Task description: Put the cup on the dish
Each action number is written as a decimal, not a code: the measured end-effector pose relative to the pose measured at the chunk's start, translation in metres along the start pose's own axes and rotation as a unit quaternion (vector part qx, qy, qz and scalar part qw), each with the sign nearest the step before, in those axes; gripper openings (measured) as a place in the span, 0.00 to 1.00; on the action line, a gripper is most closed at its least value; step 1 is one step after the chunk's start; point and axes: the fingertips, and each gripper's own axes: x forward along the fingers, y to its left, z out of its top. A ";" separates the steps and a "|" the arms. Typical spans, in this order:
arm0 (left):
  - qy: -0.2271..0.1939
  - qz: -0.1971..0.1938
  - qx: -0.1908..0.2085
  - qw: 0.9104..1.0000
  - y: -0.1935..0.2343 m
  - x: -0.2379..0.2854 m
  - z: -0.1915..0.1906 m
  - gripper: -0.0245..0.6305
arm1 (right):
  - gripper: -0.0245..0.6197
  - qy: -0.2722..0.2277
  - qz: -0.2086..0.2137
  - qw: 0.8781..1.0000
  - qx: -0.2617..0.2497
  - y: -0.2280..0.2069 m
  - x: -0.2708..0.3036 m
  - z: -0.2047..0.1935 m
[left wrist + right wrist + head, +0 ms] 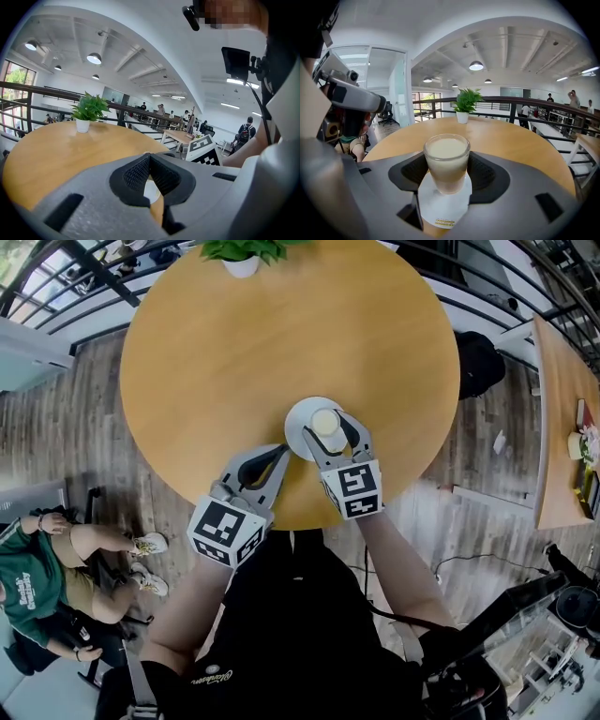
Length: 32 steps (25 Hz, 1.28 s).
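Head view looks down on a round wooden desk (234, 352) with a white dish (298, 418) near its near edge. A glass cup (325, 421) filled with a pale, milky drink stands on the dish, roughly at its middle. The right tongs (328, 427) reach in from the near side, one jaw on each side of the cup.

Right gripper view shows those jaws part-way open, their dark ribbed pads (487, 171) closed against the glass on both sides. The cup stands upright with its base down on the dish. The dish's near rim carries a small yellow print that is too small to read.

The left tongs (279, 454) hover over the desk's near edge, just beside the dish and apart from it. Left gripper view shows their jaw tips meeting with nothing gripped between them. A sliver of the white dish shows through the gap lower down.

A small potted plant (242, 253) in a white pot stands at the far edge of the desk, well apart from the dish.
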 end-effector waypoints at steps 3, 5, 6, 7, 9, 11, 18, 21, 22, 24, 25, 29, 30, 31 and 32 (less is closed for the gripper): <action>0.003 0.002 -0.002 1.000 0.002 0.000 -0.004 0.03 | 0.44 0.008 0.002 1.000 -0.002 0.000 0.009 -0.009; 0.004 0.002 -0.003 1.000 0.003 0.001 -0.006 0.03 | 0.44 0.014 0.001 1.000 -0.002 -0.001 0.013 -0.014; 0.005 0.003 -0.004 1.000 0.003 0.001 -0.006 0.03 | 0.44 0.017 0.001 1.000 -0.002 -0.001 0.015 -0.017; 0.005 0.003 -0.004 1.000 0.003 0.001 -0.007 0.03 | 0.44 0.021 0.000 1.000 -0.002 -0.002 0.017 -0.020; 0.005 0.004 -0.005 1.000 0.003 0.001 -0.008 0.03 | 0.44 0.025 -0.001 1.000 -0.002 -0.002 0.019 -0.023; 0.007 0.005 -0.007 1.000 0.003 0.001 -0.010 0.03 | 0.44 0.027 -0.001 1.000 -0.001 -0.003 0.020 -0.025; 0.008 0.003 -0.008 1.000 0.004 0.005 -0.010 0.03 | 0.44 0.040 0.000 0.999 0.001 -0.005 0.029 -0.032; 0.009 0.001 -0.010 1.000 0.003 0.005 -0.012 0.03 | 0.44 0.043 0.000 0.999 0.003 -0.004 0.031 -0.035; 0.009 0.001 -0.011 1.000 0.003 0.005 -0.013 0.03 | 0.44 0.043 0.000 0.999 0.003 -0.003 0.032 -0.035; 0.010 0.001 -0.012 1.000 0.003 0.006 -0.015 0.03 | 0.44 0.043 0.000 0.999 0.003 -0.003 0.033 -0.035; 0.010 -0.001 -0.011 1.000 0.002 0.006 -0.015 0.03 | 0.44 0.043 0.000 0.999 0.004 -0.004 0.034 -0.035; 0.011 -0.004 -0.009 1.000 0.000 0.006 -0.015 0.03 | 0.44 0.047 0.000 0.999 0.003 -0.004 0.036 -0.038; 0.011 -0.004 -0.009 1.000 -0.001 0.006 -0.015 0.03 | 0.44 0.048 0.000 0.999 0.003 -0.004 0.036 -0.039; 0.012 -0.005 -0.009 1.000 -0.001 0.006 -0.015 0.03 | 0.44 0.050 0.000 0.999 0.004 -0.004 0.036 -0.040; 0.012 -0.005 -0.009 1.000 -0.001 0.006 -0.015 0.03 | 0.44 0.052 0.000 0.999 0.003 -0.004 0.037 -0.041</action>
